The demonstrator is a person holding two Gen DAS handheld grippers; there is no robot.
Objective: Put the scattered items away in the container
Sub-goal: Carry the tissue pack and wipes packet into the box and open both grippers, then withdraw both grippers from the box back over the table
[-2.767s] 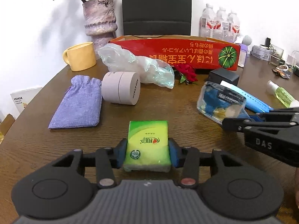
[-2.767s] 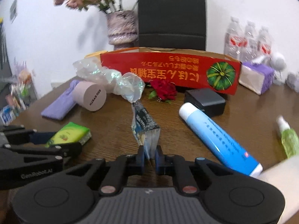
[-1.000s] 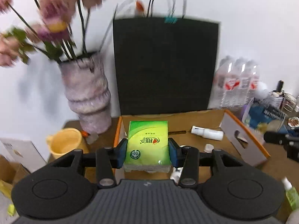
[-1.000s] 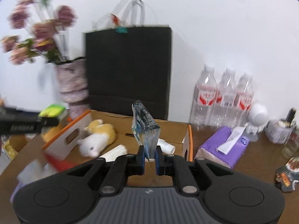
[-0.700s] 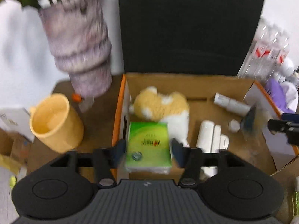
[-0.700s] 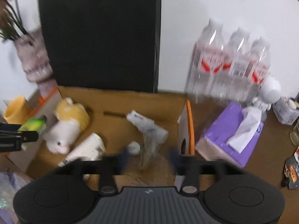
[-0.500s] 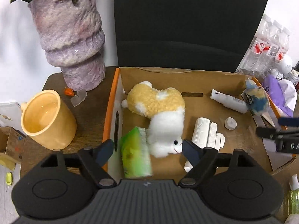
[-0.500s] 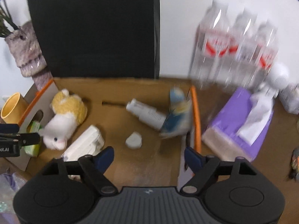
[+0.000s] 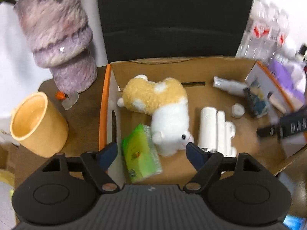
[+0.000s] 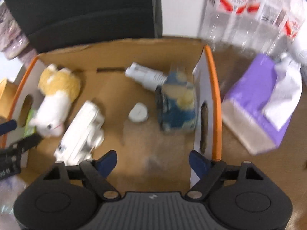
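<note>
The cardboard box [image 9: 107, 99] with orange rims lies below both grippers. My left gripper [image 9: 151, 152] is open above its left side, and the green tissue pack [image 9: 141, 151] rests loose on the box floor beside the plush toy [image 9: 165, 105]. My right gripper [image 10: 153, 160] is open over the right side of the box [image 10: 213, 88]. The blue snack packet [image 10: 176, 103] lies free against the right wall, next to a white spray bottle [image 10: 145, 75]. A white roll bundle [image 9: 214, 130] and a small white cap [image 10: 138, 113] also lie inside.
A yellow mug [image 9: 36, 124] and a purple stone vase [image 9: 59, 36] stand left of the box. A black bag [image 9: 172, 17] rises behind it. A purple tissue box [image 10: 262, 103] and water bottles [image 10: 249, 11] sit to the right.
Both grippers rose from the table to above the box and opened. The tissue pack and the snack packet dropped from the jaws into the box.
</note>
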